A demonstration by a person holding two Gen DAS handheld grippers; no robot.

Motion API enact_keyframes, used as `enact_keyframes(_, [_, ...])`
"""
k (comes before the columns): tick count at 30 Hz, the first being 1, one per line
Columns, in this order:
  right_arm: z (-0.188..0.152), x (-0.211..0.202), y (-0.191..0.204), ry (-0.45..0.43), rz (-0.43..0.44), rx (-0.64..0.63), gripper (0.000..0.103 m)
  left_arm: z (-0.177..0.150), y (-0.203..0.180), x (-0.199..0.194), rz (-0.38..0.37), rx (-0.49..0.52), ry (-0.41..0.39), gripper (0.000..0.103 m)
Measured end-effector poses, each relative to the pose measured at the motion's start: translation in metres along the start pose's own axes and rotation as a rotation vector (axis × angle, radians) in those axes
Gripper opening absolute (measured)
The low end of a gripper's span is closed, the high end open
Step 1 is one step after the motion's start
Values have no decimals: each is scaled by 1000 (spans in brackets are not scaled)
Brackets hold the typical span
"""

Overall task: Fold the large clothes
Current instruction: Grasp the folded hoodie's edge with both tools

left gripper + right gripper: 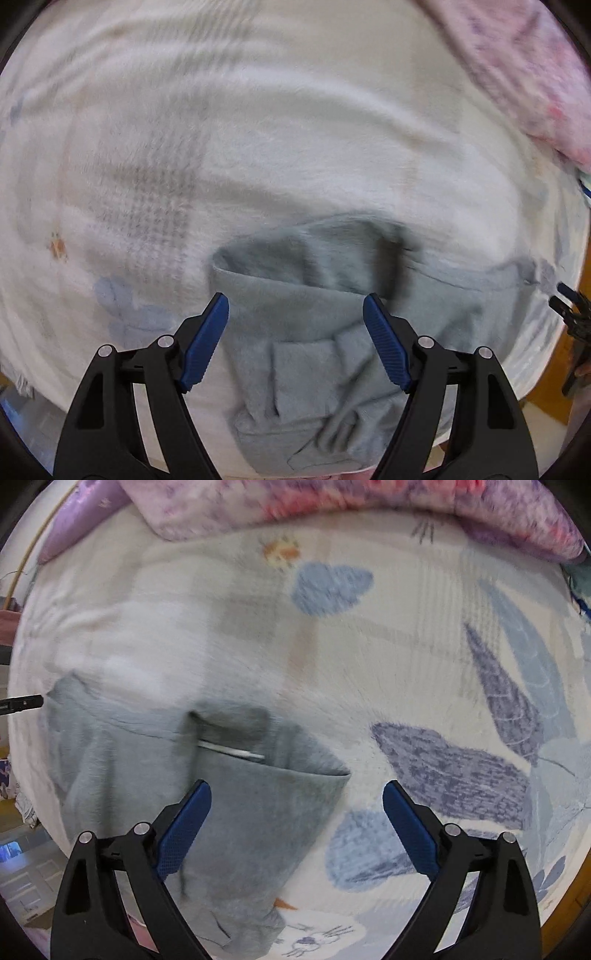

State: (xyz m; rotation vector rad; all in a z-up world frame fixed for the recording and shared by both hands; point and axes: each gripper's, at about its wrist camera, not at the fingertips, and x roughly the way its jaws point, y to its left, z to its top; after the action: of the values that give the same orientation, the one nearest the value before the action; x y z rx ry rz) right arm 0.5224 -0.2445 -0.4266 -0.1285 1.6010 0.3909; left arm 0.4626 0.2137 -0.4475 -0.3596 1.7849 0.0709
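Note:
A grey garment (314,354) lies crumpled and partly folded on a fluffy white blanket (258,129). My left gripper (295,306) hangs above its folded top edge, jaws open, blue pads (207,343) apart with nothing pressed between them. In the right wrist view the same grey garment (251,812) spreads from the left to the centre, a white strip showing in its upper fold. My right gripper (297,794) is open over the garment's right edge; its left pad (184,830) is above grey cloth, its right pad (410,830) above the patterned blanket (424,664).
A pink floral quilt (369,502) is bunched along the far edge, also at the top right as the pink quilt (535,74). The other gripper's black tip (569,306) shows at the right edge, and a black tip (22,703) at the left. Wooden floor (580,258) lies beyond the bed.

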Motion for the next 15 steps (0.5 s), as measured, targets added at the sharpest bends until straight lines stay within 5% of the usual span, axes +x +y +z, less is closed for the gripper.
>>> enact_keyframes(3, [5,20,-3,37,-21,8,61,5,11,21,18,-31,35,76])
enact_keyframes(13, [13,61,-2,92,-68,48,62,8,16,47,30,-60,66,71])
enact_keyframes(15, [13,59,3,88,-77,46,43,8,12,44,9,-64,69,54])
